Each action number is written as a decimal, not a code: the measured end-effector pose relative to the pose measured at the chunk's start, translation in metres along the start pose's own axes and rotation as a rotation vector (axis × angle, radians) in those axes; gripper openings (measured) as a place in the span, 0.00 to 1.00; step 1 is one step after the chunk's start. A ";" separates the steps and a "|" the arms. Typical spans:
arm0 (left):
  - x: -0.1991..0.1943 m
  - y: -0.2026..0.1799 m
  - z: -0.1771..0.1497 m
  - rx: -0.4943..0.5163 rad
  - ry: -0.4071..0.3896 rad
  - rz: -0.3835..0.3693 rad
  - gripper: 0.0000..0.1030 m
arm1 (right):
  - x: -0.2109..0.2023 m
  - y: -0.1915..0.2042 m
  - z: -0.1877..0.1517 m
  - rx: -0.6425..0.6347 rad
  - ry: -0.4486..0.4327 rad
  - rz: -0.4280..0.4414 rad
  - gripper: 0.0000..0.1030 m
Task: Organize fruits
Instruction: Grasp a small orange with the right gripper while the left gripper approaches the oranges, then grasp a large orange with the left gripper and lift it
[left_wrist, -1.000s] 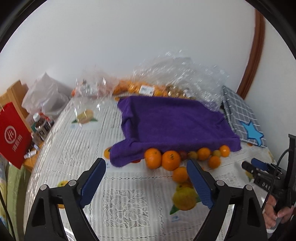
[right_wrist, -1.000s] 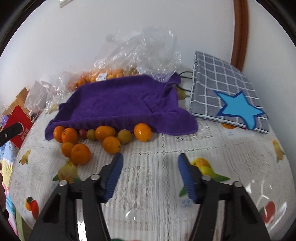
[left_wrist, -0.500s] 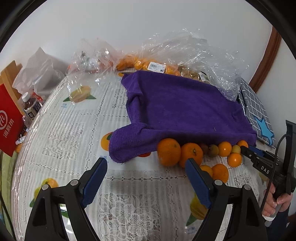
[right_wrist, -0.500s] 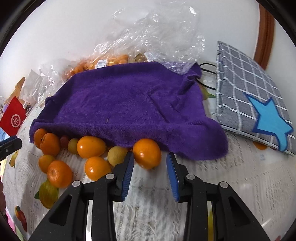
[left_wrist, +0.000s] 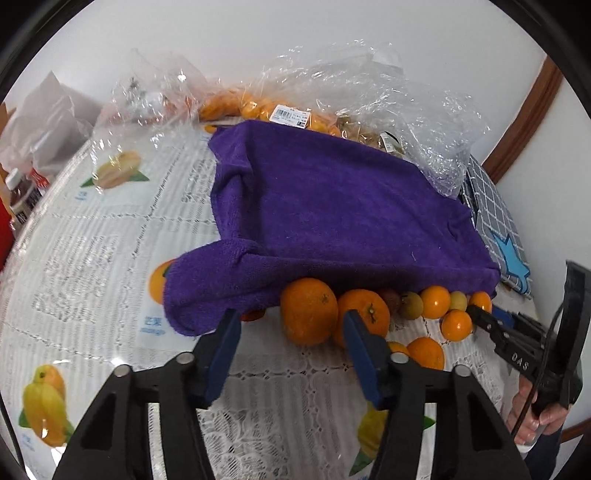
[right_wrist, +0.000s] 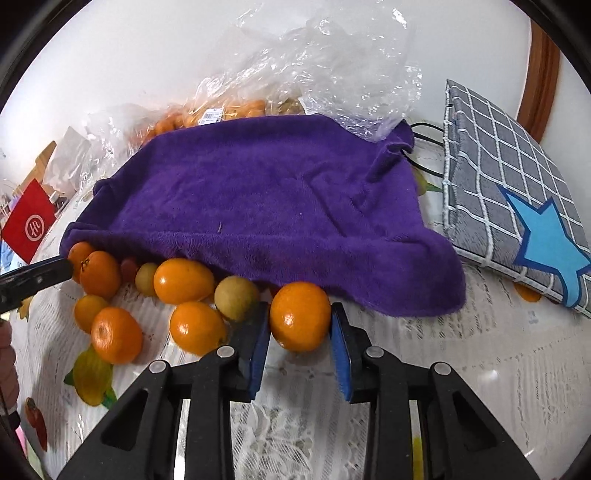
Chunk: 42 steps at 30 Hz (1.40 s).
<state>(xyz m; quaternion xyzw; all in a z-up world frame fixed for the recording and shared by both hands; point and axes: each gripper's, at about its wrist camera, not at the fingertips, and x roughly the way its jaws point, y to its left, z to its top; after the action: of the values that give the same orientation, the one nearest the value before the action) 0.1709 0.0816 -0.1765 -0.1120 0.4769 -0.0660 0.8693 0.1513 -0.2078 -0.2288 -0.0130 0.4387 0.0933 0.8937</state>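
A purple towel lies on the table, also in the right wrist view. Several oranges and small fruits line its near edge. My left gripper is open, its jaws on either side of a large orange without gripping it. My right gripper has its blue pads around the rightmost orange, with the pads at its sides; it rests on the table. The right gripper also shows at the right of the left wrist view.
A clear plastic bag of oranges lies behind the towel. A grey checked pad with a blue star lies at the right. A red bag and bottles stand at the left edge. The tablecloth is white lace with fruit prints.
Both grippers moved forward toward the fruit row. The left jaws narrowed and now flank the large orange. The right jaws reached around the rightmost orange.
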 end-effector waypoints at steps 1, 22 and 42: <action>0.001 0.000 0.001 -0.001 0.001 -0.006 0.48 | 0.000 -0.002 -0.001 0.005 0.001 0.001 0.31; -0.005 0.011 -0.004 -0.026 0.018 -0.037 0.32 | -0.014 -0.016 -0.020 0.070 0.015 -0.025 0.31; -0.007 0.007 -0.004 -0.011 0.005 0.013 0.29 | -0.027 -0.009 -0.019 0.057 -0.002 -0.016 0.31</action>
<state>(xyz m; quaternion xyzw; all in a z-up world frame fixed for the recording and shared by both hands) 0.1634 0.0893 -0.1749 -0.1138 0.4801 -0.0580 0.8678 0.1220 -0.2232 -0.2200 0.0090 0.4404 0.0738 0.8947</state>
